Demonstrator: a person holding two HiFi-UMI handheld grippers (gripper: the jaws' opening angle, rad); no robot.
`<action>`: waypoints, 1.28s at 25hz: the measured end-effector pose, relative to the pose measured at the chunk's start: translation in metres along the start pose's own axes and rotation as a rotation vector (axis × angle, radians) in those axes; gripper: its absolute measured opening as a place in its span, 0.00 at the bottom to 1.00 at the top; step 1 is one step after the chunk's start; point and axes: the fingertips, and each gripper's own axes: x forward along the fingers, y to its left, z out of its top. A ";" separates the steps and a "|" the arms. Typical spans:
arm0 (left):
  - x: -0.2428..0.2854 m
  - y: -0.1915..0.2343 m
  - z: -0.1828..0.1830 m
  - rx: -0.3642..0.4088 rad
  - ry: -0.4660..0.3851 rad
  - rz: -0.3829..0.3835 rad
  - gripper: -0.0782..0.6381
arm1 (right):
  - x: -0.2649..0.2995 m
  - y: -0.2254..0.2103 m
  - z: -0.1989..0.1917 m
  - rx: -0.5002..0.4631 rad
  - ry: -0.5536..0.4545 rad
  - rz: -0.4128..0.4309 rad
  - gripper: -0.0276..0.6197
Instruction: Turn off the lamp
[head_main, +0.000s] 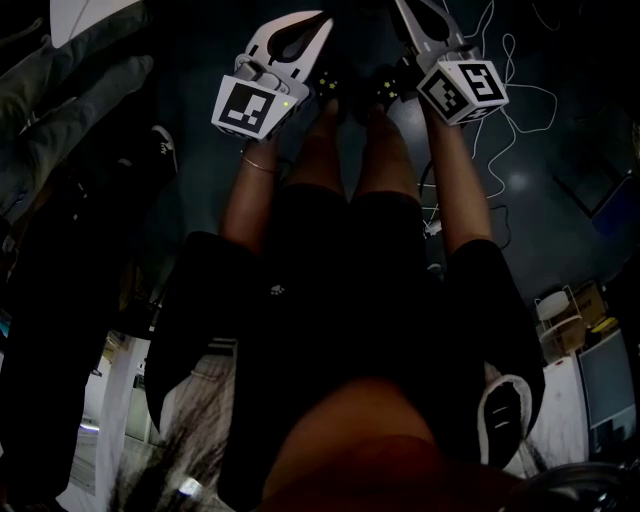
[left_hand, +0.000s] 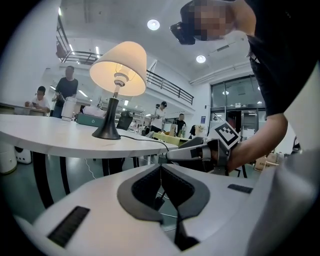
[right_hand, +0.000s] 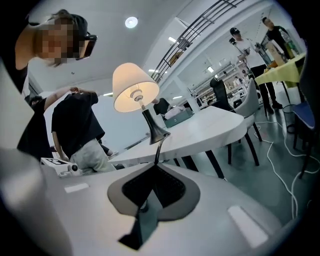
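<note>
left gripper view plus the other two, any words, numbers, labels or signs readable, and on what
No readable text in any view.
Black-and-white marker cube: square pattern only, no letters.
Small blue sign by the glass doors: too small to read.

A white tabletop (left_hand: 40, 134) stands left, people (left_hand: 66, 89) far behind it, loose cables (head_main: 520, 100) on the floor (head_main: 570, 210).

Black loose top (head_main: 350, 300), short sleeves, arms bare below them. Thin bracelet (head_main: 258, 165) on the left wrist. Left gripper (head_main: 318, 22) at 11 o'clock, right gripper (head_main: 415, 15) at 1 o'clock. Both have white shells and dark grey pads. Each carries a white cube printed with black square markers.
</note>
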 end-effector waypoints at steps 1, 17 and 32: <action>0.002 -0.001 -0.001 0.001 0.002 -0.004 0.12 | -0.002 0.001 0.003 0.016 -0.009 0.011 0.06; 0.037 -0.030 0.002 -0.053 -0.009 -0.154 0.12 | -0.013 0.026 0.043 0.211 -0.070 0.144 0.06; 0.063 -0.039 -0.007 -0.028 0.034 -0.217 0.22 | -0.010 0.033 0.047 0.280 -0.091 0.178 0.06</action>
